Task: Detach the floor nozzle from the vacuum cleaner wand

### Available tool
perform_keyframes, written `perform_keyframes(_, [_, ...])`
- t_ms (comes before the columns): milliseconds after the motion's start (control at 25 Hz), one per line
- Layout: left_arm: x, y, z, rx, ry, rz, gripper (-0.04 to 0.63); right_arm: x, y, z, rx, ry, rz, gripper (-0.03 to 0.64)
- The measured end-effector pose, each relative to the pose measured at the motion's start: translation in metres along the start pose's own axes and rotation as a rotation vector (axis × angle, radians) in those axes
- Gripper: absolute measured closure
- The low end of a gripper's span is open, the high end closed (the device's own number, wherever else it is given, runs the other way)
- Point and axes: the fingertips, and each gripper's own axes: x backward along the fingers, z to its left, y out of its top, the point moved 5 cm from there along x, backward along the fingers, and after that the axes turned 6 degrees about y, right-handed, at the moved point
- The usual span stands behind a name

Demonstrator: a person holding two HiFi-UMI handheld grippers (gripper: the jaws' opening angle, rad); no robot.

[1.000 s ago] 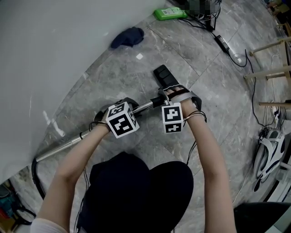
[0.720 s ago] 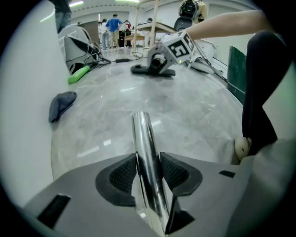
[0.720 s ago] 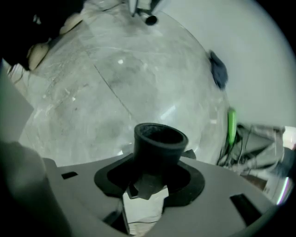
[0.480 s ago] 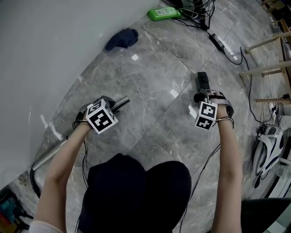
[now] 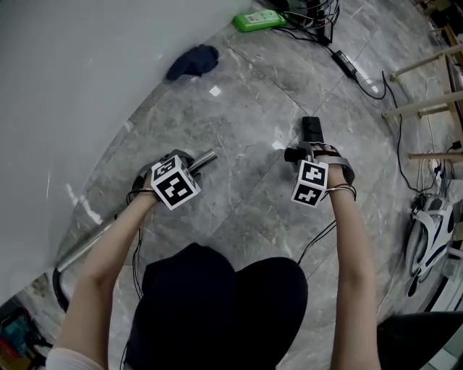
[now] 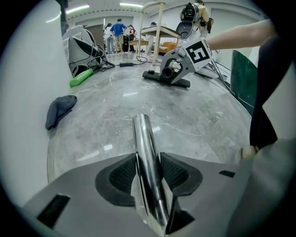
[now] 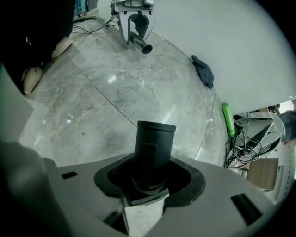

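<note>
— What is different now on the grey floor (image 5: 239, 108)?
— One second ago the wand (image 5: 98, 235) and the floor nozzle (image 5: 312, 128) were joined at the centre of the frame. Now they are well apart. The wand's open metal end is at centre left and the nozzle at centre right, with bare floor between them. The detaching seems to be done.
— And the jaws?
— The left gripper (image 5: 187, 162) has its jaws closed on the wand, just behind the open end. The right gripper (image 5: 307, 152) clamps the black neck of the nozzle.
— How many things are there?
— One wand, one nozzle, two grippers. Also one dark blue cloth (image 5: 192, 61) at upper left, and one green object (image 5: 259, 19) at the top.
</note>
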Motion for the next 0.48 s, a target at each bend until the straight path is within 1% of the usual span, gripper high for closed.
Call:
perform_keyframes(160, [-0.007, 0.001, 0.001, -0.052, 0.047, 0.021, 0.425, -0.003, 0.006, 0.003, -0.019, -0.017, -0.035, 0.426])
perform_keyframes(200, [-0.008, 0.001, 0.001, -0.071, 0.061, 0.019, 0.423, -0.003, 0.007, 0.005, -0.026, -0.014, -0.046, 0.426])
perform_keyframes(280, [-0.006, 0.005, 0.000, -0.097, 0.073, -0.012, 0.423, -0.003, 0.008, 0.009, -0.045, 0.008, -0.069, 0.425])
perform_keyframes(320, [-0.005, 0.009, 0.000, -0.099, 0.069, -0.033, 0.420, -0.003, 0.010, 0.010, -0.050, 0.014, -0.080, 0.419])
perform_keyframes(400, [-0.001, 0.016, 0.000, -0.085, 0.047, -0.058, 0.381, 0.001, 0.013, 0.010, -0.061, 0.010, -0.110, 0.409])
perform_keyframes(480, [0.005, 0.023, 0.000, -0.063, 0.023, -0.078, 0.370, 0.007, 0.016, 0.007, -0.112, 0.009, -0.158, 0.389])
